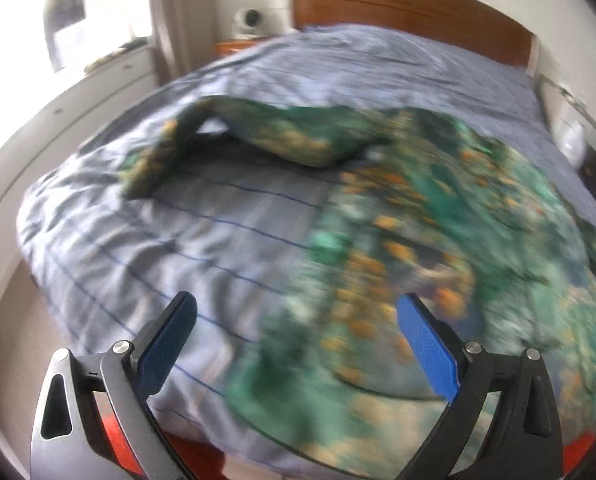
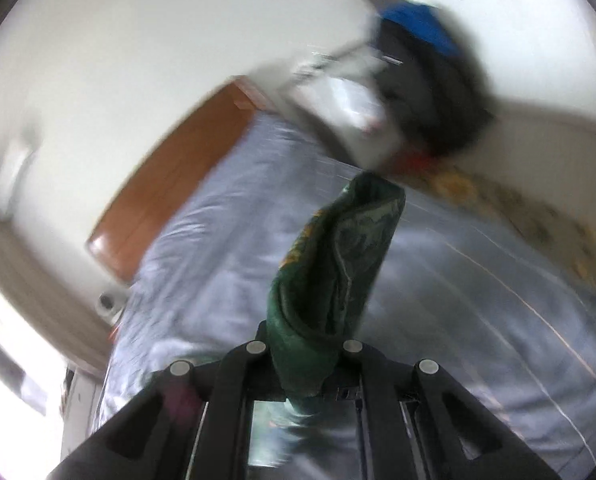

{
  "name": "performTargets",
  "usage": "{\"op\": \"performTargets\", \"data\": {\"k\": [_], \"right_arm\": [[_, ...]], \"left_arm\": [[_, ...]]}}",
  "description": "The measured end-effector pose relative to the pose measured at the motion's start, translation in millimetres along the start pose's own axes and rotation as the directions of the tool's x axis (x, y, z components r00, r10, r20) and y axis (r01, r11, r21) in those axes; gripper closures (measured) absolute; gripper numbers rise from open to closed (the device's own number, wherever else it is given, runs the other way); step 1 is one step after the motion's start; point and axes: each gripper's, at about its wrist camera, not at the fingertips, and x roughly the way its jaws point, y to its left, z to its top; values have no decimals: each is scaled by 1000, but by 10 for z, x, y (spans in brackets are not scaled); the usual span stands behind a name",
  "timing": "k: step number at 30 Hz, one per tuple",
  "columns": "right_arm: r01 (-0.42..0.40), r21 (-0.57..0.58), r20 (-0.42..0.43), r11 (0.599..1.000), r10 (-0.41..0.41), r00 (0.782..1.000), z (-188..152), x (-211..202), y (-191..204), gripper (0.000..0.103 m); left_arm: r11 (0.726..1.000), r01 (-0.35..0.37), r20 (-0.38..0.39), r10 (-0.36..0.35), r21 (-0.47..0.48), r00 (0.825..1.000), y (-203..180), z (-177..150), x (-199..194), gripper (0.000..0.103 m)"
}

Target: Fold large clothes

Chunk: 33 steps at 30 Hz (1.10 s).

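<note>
A large green garment (image 1: 438,208) printed with orange and pale motifs lies spread over the right half of a bed covered in a pale blue striped duvet (image 1: 185,216), one long sleeve-like part reaching across toward the left and bending down at its end. The left gripper (image 1: 298,344) hangs above the near edge of the bed with its blue-padded fingers (image 1: 167,346) spread wide and nothing between them; the cloth lies beneath and beyond them, untouched as far as the blurred view allows. In the right wrist view, the right gripper (image 2: 304,360) is clamped tight on a bunched fold of the same green garment (image 2: 338,256), which rises from the closed jaws as a thick roll and blocks the middle of that view; the pads themselves are buried in fabric. Around the bed stand a wooden headboard (image 1: 410,8) against a white wall, a small nightstand (image 1: 233,46) carrying a round white device (image 1: 247,20), a curtain (image 1: 177,12) beside a bright window, and white furniture (image 1: 77,92) along the left side. A dark heap topped with something blue (image 2: 426,76) sits off the bed's far side in the right wrist view, too smeared to identify.
</note>
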Motion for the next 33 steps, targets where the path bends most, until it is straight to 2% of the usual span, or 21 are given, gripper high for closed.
{"op": "performTargets", "data": {"k": [4, 7, 11, 13, 15, 20, 21, 23, 24, 25, 26, 27, 30, 31, 33], "right_arm": [[-148, -166, -42, 975, 143, 989, 44, -37, 1269, 95], [-259, -253, -124, 932, 234, 964, -147, 102, 2256, 95], [-373, -310, -269, 874, 296, 916, -706, 500, 3352, 95], [-410, -343, -342, 845, 294, 892, -1172, 735, 3838, 95], [-428, -358, -397, 830, 280, 874, -1551, 989, 4145, 95], [-415, -393, -478, 820, 203, 855, -2565, 1497, 4435, 93], [-416, -383, -496, 825, 196, 846, -2743, 1607, 4416, 90], [-420, -340, -550, 841, 184, 814, -3058, 1793, 4274, 84], [-421, -319, -584, 849, 173, 793, -3189, 1938, 4233, 71], [-427, -286, -634, 858, 165, 756, -3333, 2068, 4140, 57], [-430, -247, -682, 869, 159, 714, -3483, 2180, 4051, 52], [-437, -204, -719, 876, 169, 675, -3601, 2253, 3970, 51], [-469, -112, -770, 876, 222, 599, -3640, 2382, 3752, 51], [-485, -88, -771, 870, 249, 587, -3567, 2331, 3680, 51], [-500, -82, -757, 862, 272, 593, -3395, 2211, 3562, 47]], "left_arm": [[995, -40, 20, 42, -88, 999, 311, -111, 166, 3], [989, -48, 13, 50, -137, 999, 502, -271, 297, 3], [985, -53, 10, 56, -165, 998, 711, -454, 384, 3], [982, -60, 3, 61, -178, 998, 826, -538, 436, 3], [980, -66, -8, 65, -186, 998, 902, -595, 478, 3], [975, -93, -13, 92, -201, 996, 1052, -673, 560, 3], [975, -100, -15, 99, -198, 995, 1064, -679, 576, 3], [975, -105, -18, 104, -193, 994, 1086, -702, 593, 3], [976, -105, -17, 104, -192, 994, 1093, -712, 600, 3], [976, -107, -16, 106, -189, 994, 1086, -715, 602, 3], [977, -110, -14, 110, -185, 994, 1081, -712, 608, 3], [977, -116, -12, 116, -178, 993, 1075, -715, 615, 3], [977, -118, -7, 119, -179, 993, 1082, -724, 615, 3], [976, -115, -5, 116, -182, 993, 1089, -724, 615, 3], [976, -108, -2, 110, -190, 994, 1103, -726, 606, 3]]}}
